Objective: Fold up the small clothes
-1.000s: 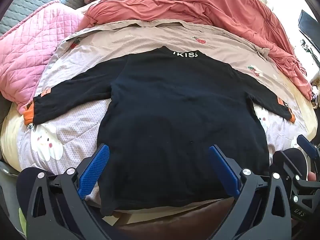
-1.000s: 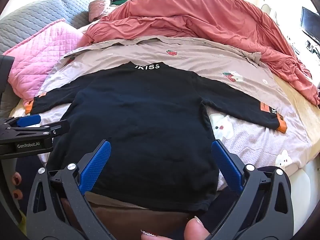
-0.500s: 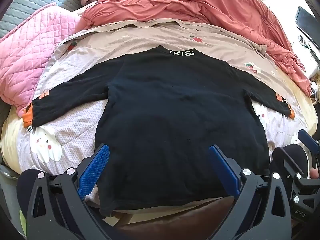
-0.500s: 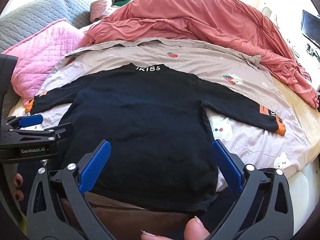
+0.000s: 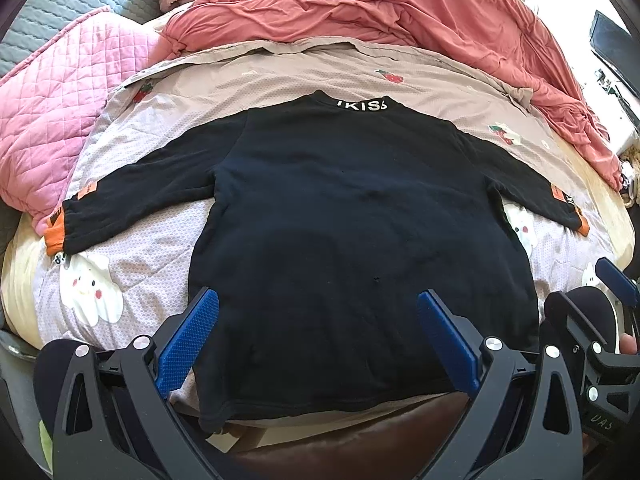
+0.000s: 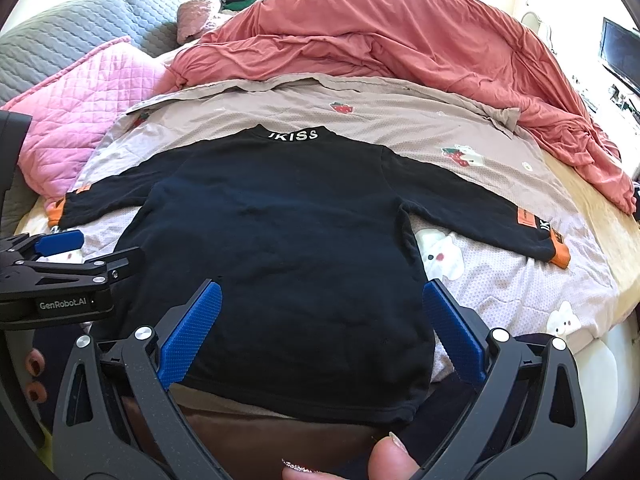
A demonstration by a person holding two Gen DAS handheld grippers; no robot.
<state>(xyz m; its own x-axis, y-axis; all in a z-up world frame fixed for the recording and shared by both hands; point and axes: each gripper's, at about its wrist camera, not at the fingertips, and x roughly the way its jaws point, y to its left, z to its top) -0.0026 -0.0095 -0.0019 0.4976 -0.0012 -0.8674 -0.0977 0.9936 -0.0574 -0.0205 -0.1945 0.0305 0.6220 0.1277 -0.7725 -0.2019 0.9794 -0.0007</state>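
A small black long-sleeved top point(image 5: 352, 216) with orange cuffs and white letters on the collar lies flat, back up, sleeves spread, on a patterned sheet. It also shows in the right wrist view point(image 6: 288, 240). My left gripper point(image 5: 318, 312) is open and empty, hovering above the hem on the left part. My right gripper point(image 6: 322, 312) is open and empty above the hem on the right part. The left gripper's side shows in the right wrist view point(image 6: 68, 272), and the right gripper's side shows in the left wrist view point(image 5: 600, 320).
A pinkish-beige sheet with cartoon prints point(image 5: 280, 80) covers the bed. A coral duvet point(image 6: 400, 40) is heaped behind the top. A pink quilted blanket point(image 5: 60, 112) lies at the left, a grey one point(image 6: 72, 36) behind it. A dark screen point(image 6: 620, 52) stands at far right.
Both views have shifted slightly, with the top a little lower in frame in the right wrist view. The top has not moved and both grippers stay open.
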